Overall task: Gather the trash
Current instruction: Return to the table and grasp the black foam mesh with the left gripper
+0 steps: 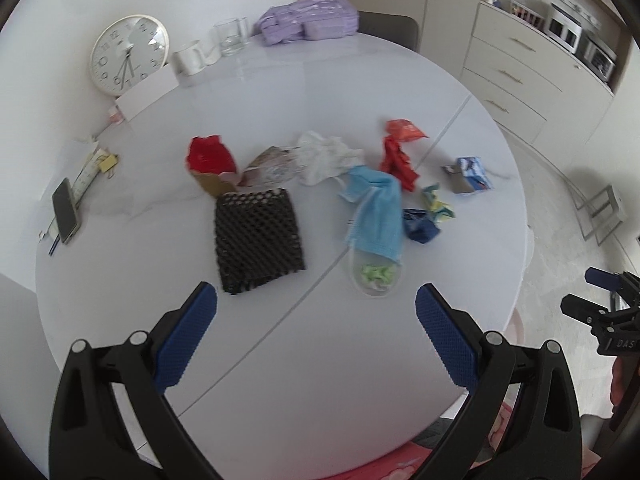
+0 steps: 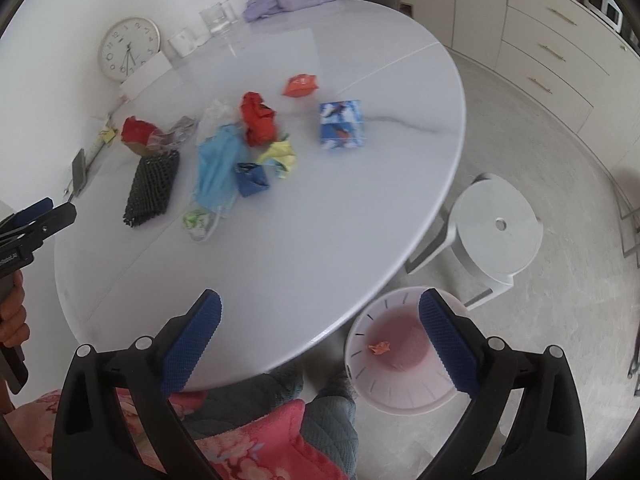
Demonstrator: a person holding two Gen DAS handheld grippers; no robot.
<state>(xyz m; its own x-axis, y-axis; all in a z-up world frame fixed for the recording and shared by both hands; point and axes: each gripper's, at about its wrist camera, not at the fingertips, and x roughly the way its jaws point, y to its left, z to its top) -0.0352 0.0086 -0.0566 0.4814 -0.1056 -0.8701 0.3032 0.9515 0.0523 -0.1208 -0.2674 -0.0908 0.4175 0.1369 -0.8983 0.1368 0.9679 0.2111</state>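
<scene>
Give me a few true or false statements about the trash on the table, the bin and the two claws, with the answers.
1. Both the left claw and the right claw are open and hold nothing. True.
2. The trash bin stands on the table. False: it stands on the floor beside the table.
3. An orange scrap lies in the bin. True.
4. The blue face mask is already in the bin. False: it lies on the table.

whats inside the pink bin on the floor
In the right wrist view, the pink bin holds one small orange scrap lying on its bottom. The right hand-held gripper finger covers the bin's right side, so anything there is hidden.
</scene>
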